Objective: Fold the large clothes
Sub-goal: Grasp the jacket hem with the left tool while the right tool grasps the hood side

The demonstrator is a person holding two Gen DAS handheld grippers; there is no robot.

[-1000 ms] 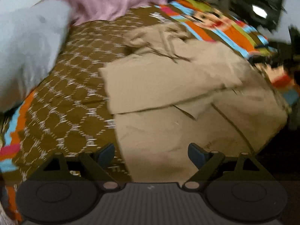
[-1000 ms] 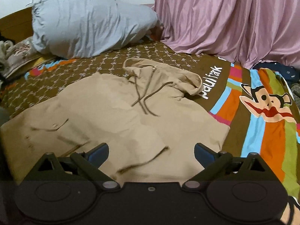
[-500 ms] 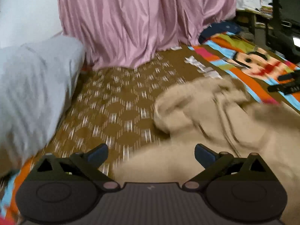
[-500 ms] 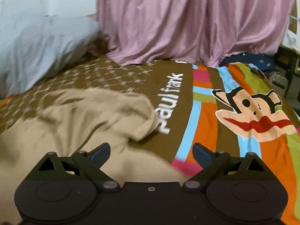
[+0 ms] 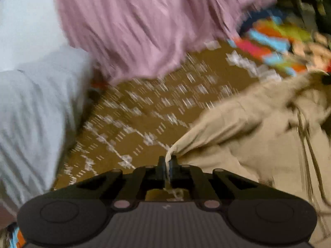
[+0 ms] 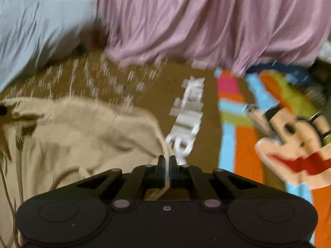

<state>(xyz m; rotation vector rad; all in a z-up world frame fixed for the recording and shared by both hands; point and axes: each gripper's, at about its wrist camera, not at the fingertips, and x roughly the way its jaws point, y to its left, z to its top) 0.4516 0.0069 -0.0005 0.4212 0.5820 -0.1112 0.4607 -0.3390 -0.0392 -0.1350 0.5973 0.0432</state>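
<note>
A tan hoodie point(image 5: 258, 136) lies on the bed, its hood and drawstrings to the right in the left wrist view. My left gripper point(image 5: 168, 161) is shut on a pinched edge of the hoodie at its left shoulder side. In the right wrist view the hoodie point(image 6: 82, 132) spreads to the left, and my right gripper point(image 6: 167, 161) is shut on its right shoulder edge. Both views are motion-blurred.
The bed has a brown patterned cover point(image 5: 144, 113) with white lettering point(image 6: 188, 113) and a colourful striped cartoon face point(image 6: 289, 140) to the right. A grey pillow point(image 5: 35, 113) lies at the left. A pink curtain point(image 6: 206, 20) hangs behind.
Both grippers were open above the hoodie; they moved toward the hood end and have closed on the hoodie's shoulder edges, pulling the fabric.
</note>
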